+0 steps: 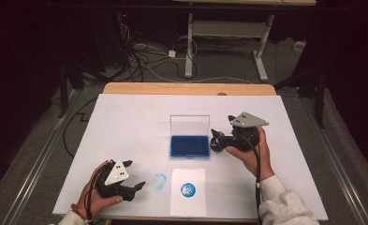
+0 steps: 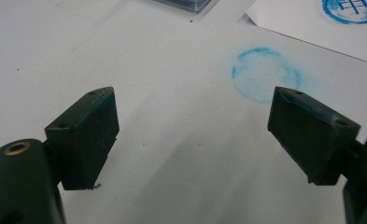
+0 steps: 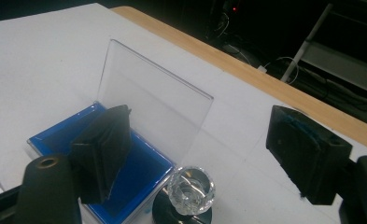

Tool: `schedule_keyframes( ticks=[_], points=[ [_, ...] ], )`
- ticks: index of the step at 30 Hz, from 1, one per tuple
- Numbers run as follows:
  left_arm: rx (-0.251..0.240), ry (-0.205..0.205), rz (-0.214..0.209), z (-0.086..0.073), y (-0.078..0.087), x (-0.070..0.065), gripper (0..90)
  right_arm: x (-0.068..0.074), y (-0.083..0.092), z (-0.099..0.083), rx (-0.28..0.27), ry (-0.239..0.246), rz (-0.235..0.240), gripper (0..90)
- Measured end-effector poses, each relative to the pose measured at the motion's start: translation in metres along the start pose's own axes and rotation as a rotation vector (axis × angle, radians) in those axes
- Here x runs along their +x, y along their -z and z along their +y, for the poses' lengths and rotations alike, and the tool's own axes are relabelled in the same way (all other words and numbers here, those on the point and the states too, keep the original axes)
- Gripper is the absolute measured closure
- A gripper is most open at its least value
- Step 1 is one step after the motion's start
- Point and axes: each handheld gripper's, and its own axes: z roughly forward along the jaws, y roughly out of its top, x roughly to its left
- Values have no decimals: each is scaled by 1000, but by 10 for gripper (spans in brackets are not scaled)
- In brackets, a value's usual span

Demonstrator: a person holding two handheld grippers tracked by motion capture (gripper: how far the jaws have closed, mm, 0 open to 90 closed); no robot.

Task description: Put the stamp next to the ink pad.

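Stamp (image 3: 190, 193), a round black-based piece with a clear faceted knob on top, stands upright on the white desk (image 1: 125, 122) just beside the right edge of the blue ink pad (image 1: 189, 146), its axis running straight up with the knob uppermost. In the right gripper view it sits low between the two black jaws of the right gripper (image 1: 217, 139), nearer the jaw that hangs over the ink pad, and neither pad can be seen pressing on it; the jaws stand wide apart and hold nothing. The ink pad lies in a shallow clear case whose transparent lid (image 1: 189, 124) stands upright along the pad's far edge. Nearer the person than the ink pad lies a white sheet of paper (image 1: 187, 204) bearing a round blue stamped mark (image 1: 187, 190), and just left of that sheet a fainter blue ring (image 1: 158, 182) is printed straight on the desk. The left gripper (image 1: 136, 175) rests low, left of that ring and well apart from the ink pad, its jaws spread wide with only bare desk between them.
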Motion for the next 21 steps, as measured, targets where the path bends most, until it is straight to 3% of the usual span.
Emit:
schedule_keyframes(
  ticks=[21],
  points=[
    [2, -2, 0, 0, 0, 0, 162, 13, 25, 3, -29, 56, -10, 186]
  ],
)
